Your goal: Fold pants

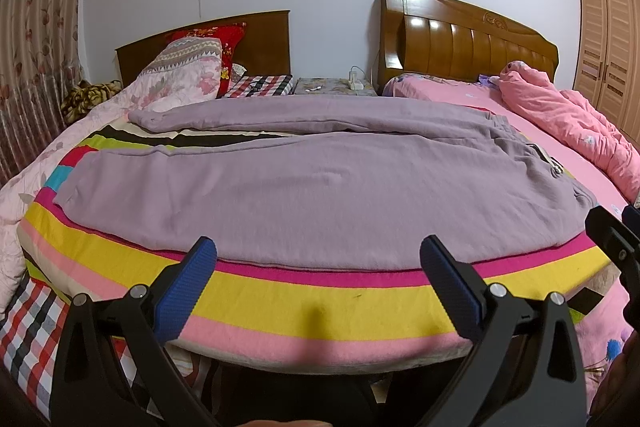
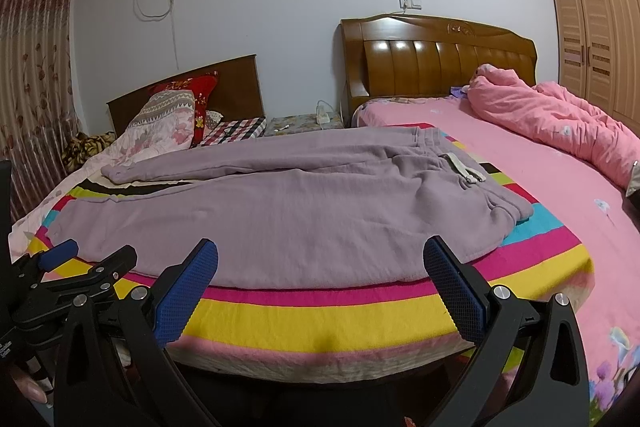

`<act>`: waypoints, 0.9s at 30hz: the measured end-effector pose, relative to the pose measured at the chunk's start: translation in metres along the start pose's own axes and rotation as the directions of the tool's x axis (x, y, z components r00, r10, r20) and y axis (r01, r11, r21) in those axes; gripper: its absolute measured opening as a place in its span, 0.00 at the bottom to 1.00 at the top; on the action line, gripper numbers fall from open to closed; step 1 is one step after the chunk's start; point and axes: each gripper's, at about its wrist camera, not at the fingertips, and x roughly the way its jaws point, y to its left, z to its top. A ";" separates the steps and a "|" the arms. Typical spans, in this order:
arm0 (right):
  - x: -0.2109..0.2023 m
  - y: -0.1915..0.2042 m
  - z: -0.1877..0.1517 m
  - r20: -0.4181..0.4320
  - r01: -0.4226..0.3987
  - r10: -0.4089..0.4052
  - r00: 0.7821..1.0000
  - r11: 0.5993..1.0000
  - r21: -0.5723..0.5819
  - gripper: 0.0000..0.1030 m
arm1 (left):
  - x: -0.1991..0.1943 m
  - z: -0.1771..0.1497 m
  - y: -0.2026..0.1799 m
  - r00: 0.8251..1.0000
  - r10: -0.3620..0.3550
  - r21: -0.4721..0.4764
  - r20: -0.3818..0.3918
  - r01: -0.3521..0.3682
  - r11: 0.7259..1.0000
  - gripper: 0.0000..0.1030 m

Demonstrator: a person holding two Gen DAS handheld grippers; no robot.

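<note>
- My left gripper [image 1: 318, 283], black with blue ribbed pads, had its fingers spread wide and held nothing, hovering over the near edge of the bed
- My right gripper [image 2: 320, 285], of the same black and blue make, was likewise spread wide and held nothing, just to the right of the left one
- The lilac fleece pants [image 1: 320, 183] lay flat across the striped blanket [image 1: 340, 307], a bright cloth with pink, yellow and magenta bands
- Their waistband [image 2: 480, 179] with its pale drawstring pointed right, and the two cuffed legs ran off to the left
- The legs lay apart, with a strip of blanket showing between them towards the cuffs
- The near leg's edge lay just beyond my fingertips, and neither gripper touched it
- A crumpled pink quilt [image 2: 560, 127] sat well apart on the pink sheet [image 2: 540, 195], by the brown wooden headboard [image 2: 440, 55]
- A floral pillow [image 1: 180, 79] leaned against a smaller, darker headboard on the left
</note>
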 end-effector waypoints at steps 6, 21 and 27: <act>0.001 0.000 0.000 -0.002 0.000 0.000 1.000 1.000 0.004 0.96 | 0.002 -0.001 0.000 1.000 0.002 -0.001 -0.005 -0.002 1.000 0.99; 0.005 -0.004 -0.001 -0.022 -0.008 0.009 1.000 1.000 0.026 0.96 | 0.003 -0.001 0.002 1.000 0.002 -0.002 -0.009 -0.002 1.000 0.99; 0.007 -0.005 -0.001 -0.031 -0.012 0.013 0.999 1.000 0.028 0.96 | 0.004 -0.002 0.004 1.000 0.001 0.002 -0.020 -0.001 1.000 0.99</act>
